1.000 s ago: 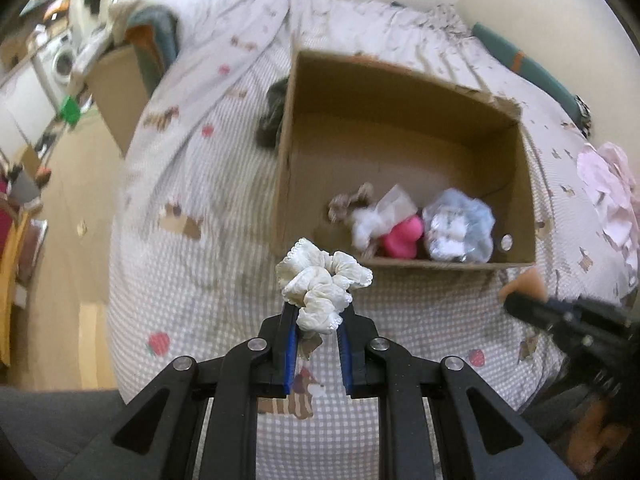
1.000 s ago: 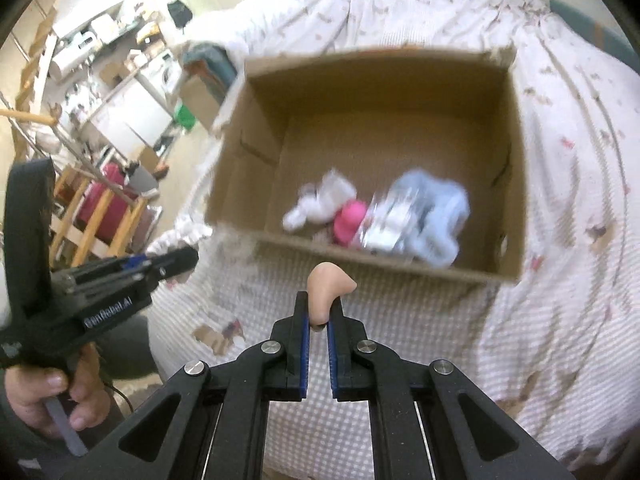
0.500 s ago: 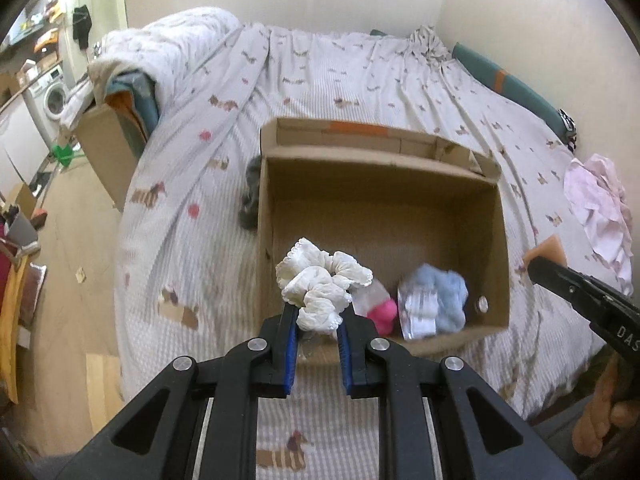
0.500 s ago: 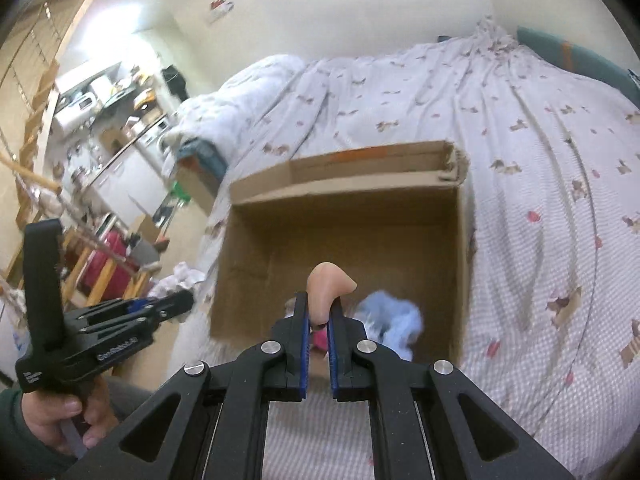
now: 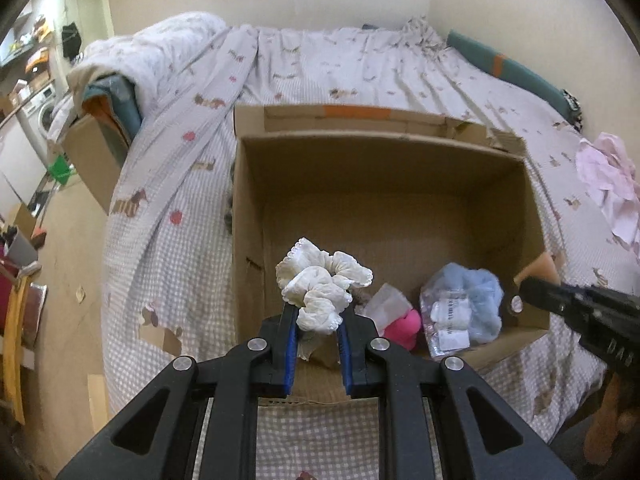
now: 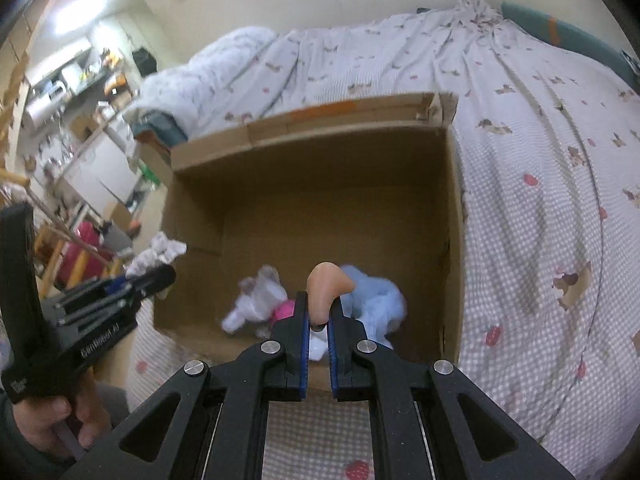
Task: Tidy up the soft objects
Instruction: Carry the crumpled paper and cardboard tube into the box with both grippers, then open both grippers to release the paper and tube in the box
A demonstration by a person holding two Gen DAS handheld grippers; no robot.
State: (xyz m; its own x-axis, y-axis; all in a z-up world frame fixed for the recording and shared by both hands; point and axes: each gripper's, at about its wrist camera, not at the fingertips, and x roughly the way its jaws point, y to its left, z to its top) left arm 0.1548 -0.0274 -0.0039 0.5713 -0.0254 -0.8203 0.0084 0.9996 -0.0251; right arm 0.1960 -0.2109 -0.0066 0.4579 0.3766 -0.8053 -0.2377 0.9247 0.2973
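Note:
An open cardboard box (image 5: 384, 168) (image 6: 320, 160) stands on the bed. My left gripper (image 5: 317, 322) is shut on a white ruffled scrunchie (image 5: 322, 286), held over the box's near left corner. My right gripper (image 6: 318, 312) is shut on a peach teardrop sponge (image 6: 326, 284), held over the box's near edge. Inside lie a pink soft toy (image 5: 404, 326), a light blue fluffy item in a clear bag (image 5: 464, 304) (image 6: 376, 300) and a white bagged item (image 6: 260, 296). The right gripper with its sponge shows at the right of the left wrist view (image 5: 536, 280); the left one shows at the left of the right wrist view (image 6: 160, 272).
The bed has a checked cover (image 5: 168, 248) (image 6: 540, 220) printed with small dogs. A pink cloth (image 5: 612, 184) lies at its right side. A second cardboard box (image 5: 96, 160) stands on the floor at the left. A person's hand (image 6: 52, 424) grips the left tool.
Both grippers have moved forward over the box, so its near wall now lies under the fingertips. Each keeps hold of its item.

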